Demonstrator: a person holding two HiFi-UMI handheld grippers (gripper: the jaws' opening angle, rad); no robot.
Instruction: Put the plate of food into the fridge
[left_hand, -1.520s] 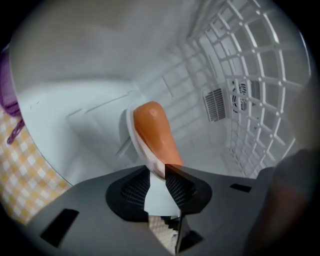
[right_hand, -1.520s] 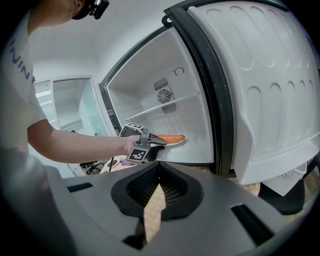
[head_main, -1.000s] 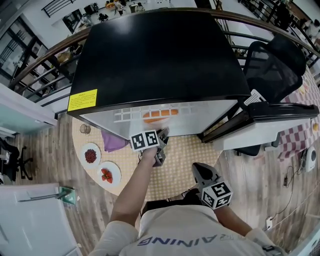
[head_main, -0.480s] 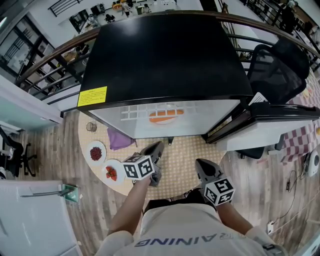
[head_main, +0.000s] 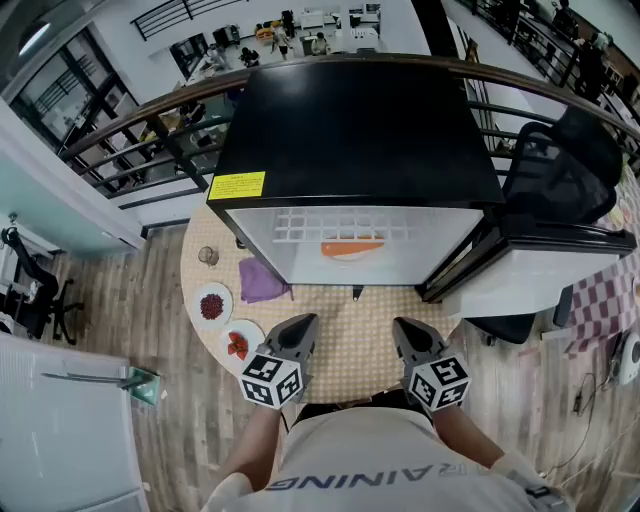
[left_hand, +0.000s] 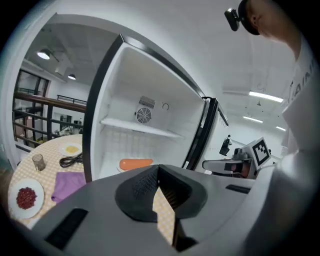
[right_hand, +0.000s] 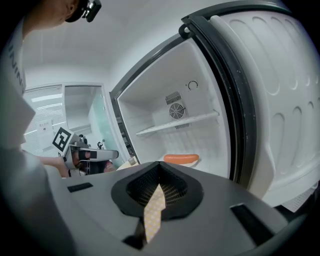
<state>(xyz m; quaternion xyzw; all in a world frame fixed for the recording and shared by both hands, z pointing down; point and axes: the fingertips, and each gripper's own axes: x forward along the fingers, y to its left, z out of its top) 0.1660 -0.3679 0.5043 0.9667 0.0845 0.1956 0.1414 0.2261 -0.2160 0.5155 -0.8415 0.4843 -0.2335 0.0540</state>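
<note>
Office floor with desks beyond a curved railing, along the top of the head view. Below that, centre frame, black-topped fridge (head_main: 360, 130) standing on a round table (head_main: 370, 335) with a checked cloth. White fridge door (head_main: 540, 270) swung wide toward the right edge.

Inside the opening, on the fridge floor below the shelf, plate of food (head_main: 352, 249) with one long orange piece on it, touched by neither tool.

Lower centre, left gripper (head_main: 296, 333) and right gripper (head_main: 410, 335) side by side over the table's near edge, well apart from the fridge opening. Both clenched, pads pressed together, holding nothing.

Left of the fridge, on the table: purple cloth (head_main: 262, 281), two small plates of red food (head_main: 212, 305), a glass (head_main: 207, 256).

Judged from this: placing done, plate already in and let go. Probably only the door left to shut, though not asked for in the task.
</note>
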